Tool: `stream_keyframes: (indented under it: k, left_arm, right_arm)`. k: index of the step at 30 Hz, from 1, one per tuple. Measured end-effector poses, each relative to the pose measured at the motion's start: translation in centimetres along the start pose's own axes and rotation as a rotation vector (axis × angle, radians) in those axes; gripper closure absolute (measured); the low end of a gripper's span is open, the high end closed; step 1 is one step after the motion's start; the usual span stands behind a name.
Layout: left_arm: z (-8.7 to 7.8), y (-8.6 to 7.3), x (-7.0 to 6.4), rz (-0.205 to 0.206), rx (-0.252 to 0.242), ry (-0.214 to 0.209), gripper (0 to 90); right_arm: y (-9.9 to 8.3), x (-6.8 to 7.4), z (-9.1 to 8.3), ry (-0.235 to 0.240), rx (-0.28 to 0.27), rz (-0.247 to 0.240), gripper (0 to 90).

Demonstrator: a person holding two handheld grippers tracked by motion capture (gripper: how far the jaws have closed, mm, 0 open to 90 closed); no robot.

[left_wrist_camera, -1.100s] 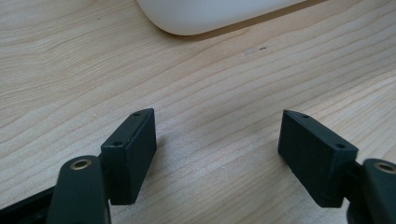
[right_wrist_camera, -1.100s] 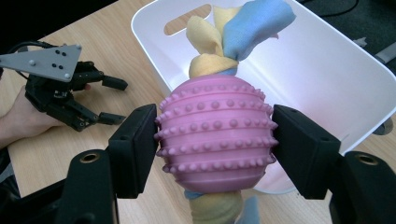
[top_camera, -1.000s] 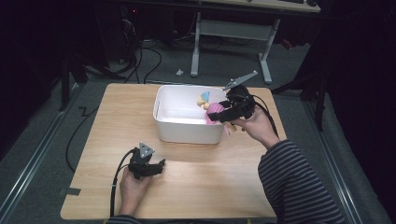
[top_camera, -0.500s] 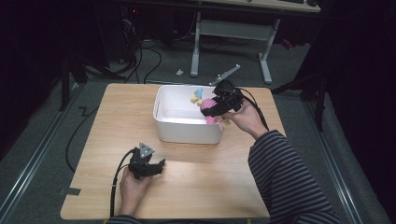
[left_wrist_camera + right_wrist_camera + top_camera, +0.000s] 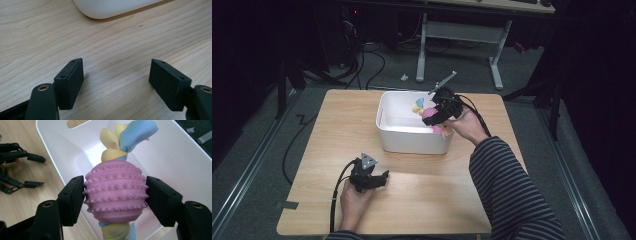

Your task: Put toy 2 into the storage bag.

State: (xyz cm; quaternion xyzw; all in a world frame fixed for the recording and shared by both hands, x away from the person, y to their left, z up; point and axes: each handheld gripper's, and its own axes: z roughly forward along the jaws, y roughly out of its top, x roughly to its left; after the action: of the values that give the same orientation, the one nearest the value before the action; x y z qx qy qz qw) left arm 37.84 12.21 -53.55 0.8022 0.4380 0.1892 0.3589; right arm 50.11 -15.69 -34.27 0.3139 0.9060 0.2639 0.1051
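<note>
Squeezing the pink bumpy ball (image 5: 115, 192) between both jaws, our right gripper (image 5: 438, 111) holds it over the white tub's (image 5: 412, 142) right edge. Since before, we moved it further over the tub. Soft cloth knots (image 5: 125, 138) stick out. Our left gripper (image 5: 116, 82) rests wide open on the wooden table (image 5: 437, 200).

Pink ball (image 5: 115, 192): lower cloth tail cut off by the bottom edge of the right gripper view; sides covered by the right gripper's (image 5: 115, 202) pads. White bin (image 5: 412, 125): in the high view its right end hidden behind that gripper and hand; floor of bin mostly blocked by the toy. In the left gripper view, bin (image 5: 117, 7) cut by the top edge. Small white scrap on the floor (image 5: 404, 77) beyond the table's far edge: too small to tell.
</note>
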Motion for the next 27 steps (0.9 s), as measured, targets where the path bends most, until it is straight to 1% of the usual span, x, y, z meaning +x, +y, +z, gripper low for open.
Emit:
stream_keyframes:
  k: [4, 7, 8, 16, 18, 19, 22, 24, 27]
  left_arm:
    - [0.0, 0.0, 0.0, 0.0, 0.0, 0.0, 28.2]
    - [0.0, 0.0, 0.0, 0.0, 0.0, 0.0, 28.2]
    - [0.0, 0.0, 0.0, 0.0, 0.0, 0.0, 28.2]
    - [0.0, 0.0, 0.0, -0.002, -0.001, 0.0, 28.2]
    - [0.0, 0.0, 0.0, -0.002, 0.0, 0.0, 28.2]
    - [0.0, 0.0, 0.0, -0.001, 0.0, 0.0, 28.2]
    - [0.0, 0.0, 0.0, -0.003, -0.002, -0.001, 28.2]
    - [0.0, 0.0, 0.0, 0.0, 0.001, -0.001, 28.2]
    - [0.0, 0.0, 0.0, -0.002, -0.001, -0.001, 28.0]
  right_arm:
    - [0.0, 0.0, 0.6, 0.019, 0.007, 0.0, 33.8]
    - [0.0, 0.0, 1.0, 0.031, 0.023, 0.005, 33.7]
    - [-0.1, 0.1, 1.2, 0.037, 0.027, 0.0, 33.7]
    - [-0.2, 0.1, 1.7, 0.065, 0.039, 0.006, 33.4]
    - [-0.3, 0.0, 1.8, 0.079, 0.044, 0.013, 32.7]
    - [-0.3, 0.0, 1.9, 0.078, 0.044, 0.009, 31.3]
    - [-0.4, 0.0, 1.6, 0.085, 0.027, 0.031, 28.0]
    - [-0.6, -0.1, 1.3, 0.092, 0.009, 0.034, 27.7]
    - [-1.0, -0.1, 0.7, 0.09, -0.009, 0.041, 27.5]
